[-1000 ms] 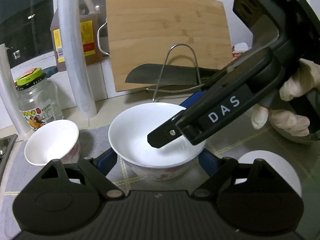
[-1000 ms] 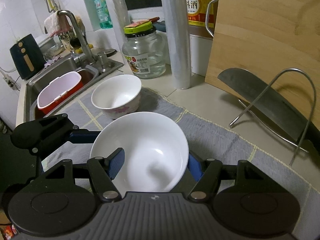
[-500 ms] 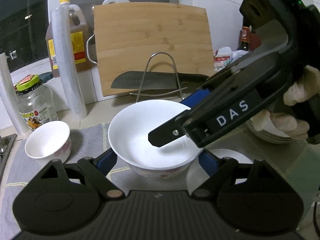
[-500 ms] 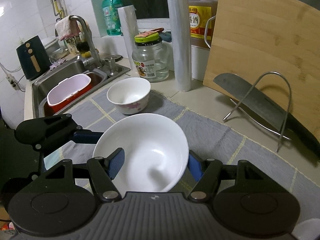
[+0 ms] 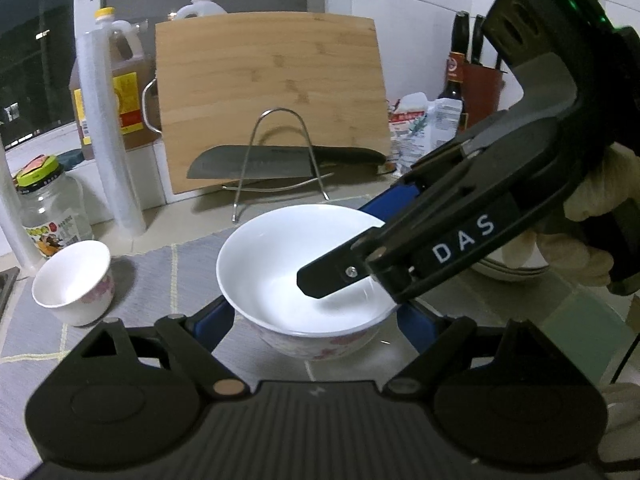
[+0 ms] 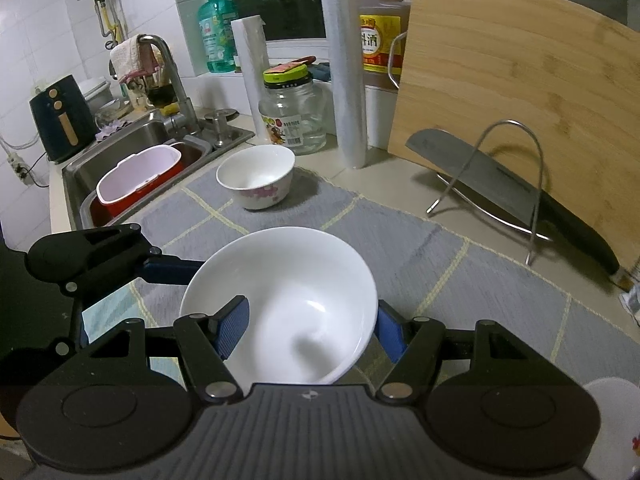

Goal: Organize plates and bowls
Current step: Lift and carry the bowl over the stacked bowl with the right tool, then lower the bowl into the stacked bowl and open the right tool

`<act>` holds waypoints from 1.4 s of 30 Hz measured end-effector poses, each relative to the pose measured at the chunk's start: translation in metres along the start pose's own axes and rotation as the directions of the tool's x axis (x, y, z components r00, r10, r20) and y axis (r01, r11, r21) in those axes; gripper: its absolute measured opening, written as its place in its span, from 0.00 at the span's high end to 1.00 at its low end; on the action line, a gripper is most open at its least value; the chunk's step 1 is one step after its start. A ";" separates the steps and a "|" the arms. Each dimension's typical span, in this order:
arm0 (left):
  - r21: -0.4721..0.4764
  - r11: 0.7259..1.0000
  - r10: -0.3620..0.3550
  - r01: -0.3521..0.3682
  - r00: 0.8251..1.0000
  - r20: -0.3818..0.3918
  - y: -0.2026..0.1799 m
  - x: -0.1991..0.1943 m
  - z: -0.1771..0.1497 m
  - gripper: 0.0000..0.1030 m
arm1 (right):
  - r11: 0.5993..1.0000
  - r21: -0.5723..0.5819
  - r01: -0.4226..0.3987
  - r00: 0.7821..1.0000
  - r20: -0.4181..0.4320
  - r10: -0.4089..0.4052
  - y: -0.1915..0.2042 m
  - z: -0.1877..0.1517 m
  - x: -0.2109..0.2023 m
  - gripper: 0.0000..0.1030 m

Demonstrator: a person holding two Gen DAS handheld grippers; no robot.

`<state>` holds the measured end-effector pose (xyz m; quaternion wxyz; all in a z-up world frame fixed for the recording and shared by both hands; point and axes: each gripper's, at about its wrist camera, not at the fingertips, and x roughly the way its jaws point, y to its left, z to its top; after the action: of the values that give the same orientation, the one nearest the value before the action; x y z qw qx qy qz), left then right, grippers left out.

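large bowl carried above the grey mat near the worktop's front edge, gripped by both: right gripper clamping its rim, left gripper squeezing its sides. small bowl further back toward the sink.

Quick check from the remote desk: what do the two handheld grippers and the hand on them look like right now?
Both are matte black plastic. The left gripper has a ribbed grey top plate, round pivot housings and blue pads. The right gripper, seen from the left wrist camera, carries white "DAS" lettering and a green light at its top. The hand on its grip wears a pale glove. No cables are clearly visible.
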<state>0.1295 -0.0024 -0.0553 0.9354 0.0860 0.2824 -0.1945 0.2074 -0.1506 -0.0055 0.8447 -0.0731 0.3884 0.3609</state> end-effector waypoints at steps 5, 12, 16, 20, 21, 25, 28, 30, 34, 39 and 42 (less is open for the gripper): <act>-0.005 1.000 -0.019 0.019 1.000 -0.007 -0.009 -0.002 -0.004 0.15 | 1.000 0.000 0.008 1.000 -0.022 -0.008 0.000 -0.009 -0.004 0.29; -0.011 0.999 -0.042 0.042 0.999 -0.032 -0.018 -0.002 -0.010 0.15 | 1.000 0.004 0.012 0.998 -0.056 -0.012 0.000 -0.021 -0.009 0.29; -0.012 0.999 -0.051 0.051 0.997 -0.052 -0.022 -0.002 -0.014 0.15 | 1.000 0.002 0.011 0.997 -0.072 -0.011 0.000 -0.027 -0.009 0.29; -0.014 0.998 -0.062 0.061 0.996 -0.061 -0.026 -0.003 -0.017 0.15 | 1.000 0.005 0.013 0.996 -0.086 -0.012 0.000 -0.032 -0.010 0.29; -0.016 0.998 -0.066 0.065 0.996 -0.064 -0.027 -0.003 -0.018 0.15 | 1.000 0.006 0.013 0.996 -0.088 -0.013 0.000 -0.033 -0.010 0.29; -0.023 0.997 -0.074 0.072 0.995 -0.072 -0.028 -0.001 -0.020 0.15 | 1.000 0.006 0.015 0.995 -0.096 -0.014 0.000 -0.036 -0.011 0.29; -0.024 0.997 -0.077 0.075 0.994 -0.079 -0.029 0.001 -0.022 0.15 | 1.000 0.009 0.017 0.995 -0.102 -0.016 0.000 -0.038 -0.009 0.29; -0.022 0.997 -0.076 0.074 0.994 -0.080 -0.030 0.003 -0.023 0.15 | 1.000 0.011 0.018 0.994 -0.104 -0.017 -0.001 -0.039 -0.009 0.29; -0.017 0.997 -0.074 0.073 0.993 -0.091 -0.032 0.006 -0.025 0.15 | 1.000 0.017 0.020 0.994 -0.109 -0.018 -0.001 -0.040 -0.007 0.29; -0.012 0.997 -0.077 0.076 0.992 -0.097 -0.033 0.009 -0.026 0.15 | 0.999 0.027 0.022 0.993 -0.117 -0.019 -0.004 -0.041 -0.004 0.29; -0.008 0.997 -0.075 0.075 0.992 -0.102 -0.033 0.010 -0.026 0.15 | 0.999 0.030 0.021 0.993 -0.118 -0.017 -0.005 -0.042 -0.003 0.29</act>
<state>0.1108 -0.0286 -0.0840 0.9120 0.0833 0.3332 -0.2244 0.1846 -0.1729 -0.0332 0.8247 -0.0847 0.4426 0.3417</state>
